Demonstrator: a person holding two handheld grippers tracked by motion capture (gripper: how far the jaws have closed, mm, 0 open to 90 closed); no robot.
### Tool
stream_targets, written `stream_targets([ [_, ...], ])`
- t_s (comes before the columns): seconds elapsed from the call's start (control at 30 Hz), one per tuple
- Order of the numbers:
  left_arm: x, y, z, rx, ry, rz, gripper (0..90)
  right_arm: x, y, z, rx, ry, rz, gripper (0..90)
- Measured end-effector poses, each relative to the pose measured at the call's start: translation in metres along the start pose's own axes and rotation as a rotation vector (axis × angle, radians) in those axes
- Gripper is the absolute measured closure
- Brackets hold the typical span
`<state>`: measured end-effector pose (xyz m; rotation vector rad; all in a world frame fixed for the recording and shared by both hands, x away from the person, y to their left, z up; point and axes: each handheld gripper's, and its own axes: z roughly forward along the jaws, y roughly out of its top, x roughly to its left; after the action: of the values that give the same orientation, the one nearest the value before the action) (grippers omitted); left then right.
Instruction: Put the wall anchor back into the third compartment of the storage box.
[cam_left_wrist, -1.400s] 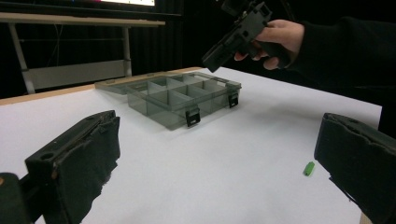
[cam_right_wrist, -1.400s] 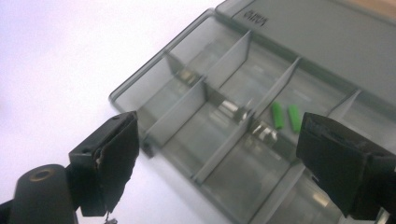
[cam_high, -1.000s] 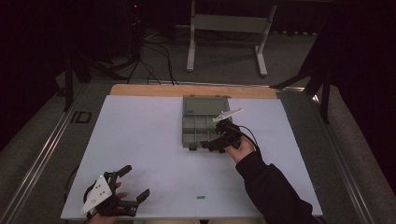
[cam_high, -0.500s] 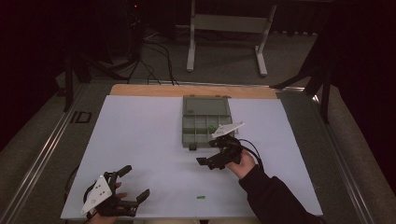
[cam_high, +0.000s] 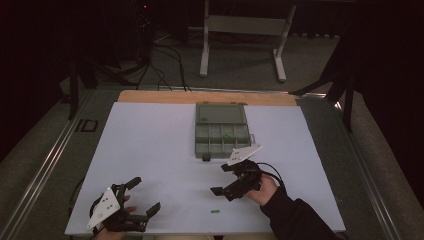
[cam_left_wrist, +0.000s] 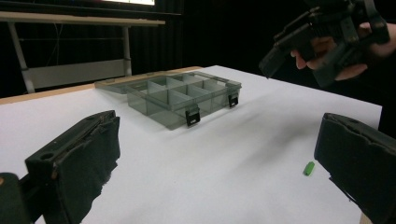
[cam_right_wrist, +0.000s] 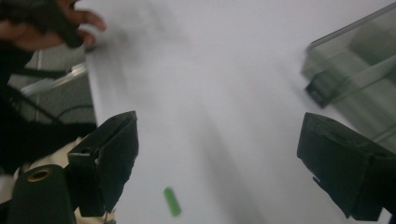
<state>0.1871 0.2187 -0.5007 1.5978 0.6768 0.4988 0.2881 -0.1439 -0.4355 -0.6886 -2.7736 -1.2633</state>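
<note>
- Right hand-held gripper: jaws released, empty, above green piece on desk.
- Left hand-held gripper: released, idle.
- Compartment box: one green piece inside; another awaits pickup.

A metal stand and cables occupy the floor.

Your high view looks down across the table; both gripper views skim low, sharing the compartment box and green piece.
</note>
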Motion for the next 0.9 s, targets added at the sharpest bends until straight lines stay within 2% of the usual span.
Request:
stream_targets([
  [0.07,0.0,0.0,0.0,-0.001,0.001,0.0,0.2,0.005,-0.004,0.003,0.012,0.001,-0.027,12.6],
  [0.27,0.0,0.0,-0.001,0.0,0.001,0.0,0.2,0.012,-0.014,0.017,0.058,0.003,-0.055,12.6],
  [0.43,0.0,0.0,0.0,0.0,0.0,0.001,0.2,0.017,-0.024,0.026,0.084,0.043,-0.095,15.0],
  [0.5,0.0,0.0,0.0,0.0,-0.001,0.004,0.2,0.018,-0.032,0.033,0.112,0.069,-0.105,22.2],
  [0.57,-0.001,0.0,0.0,0.0,-0.001,0.005,0.2,0.018,-0.037,0.038,0.136,0.078,-0.116,25.4],
  [0.6,0.0,0.0,0.0,0.0,-0.001,0.005,0.2,0.019,-0.039,0.039,0.153,0.084,-0.13,31.1],
  [0.73,0.0,0.0,0.0,0.001,0.0,0.002,0.2,0.022,-0.046,0.046,0.199,0.105,-0.188,45.1],
  [0.8,-0.001,0.0,0.0,0.001,-0.001,0.003,0.2,0.026,-0.049,0.049,0.215,0.087,-0.223,55.4],
  [0.9,-0.001,0.0,0.0,0.001,-0.001,0.004,0.2,0.029,-0.051,0.053,0.237,0.072,-0.256,64.3],
])
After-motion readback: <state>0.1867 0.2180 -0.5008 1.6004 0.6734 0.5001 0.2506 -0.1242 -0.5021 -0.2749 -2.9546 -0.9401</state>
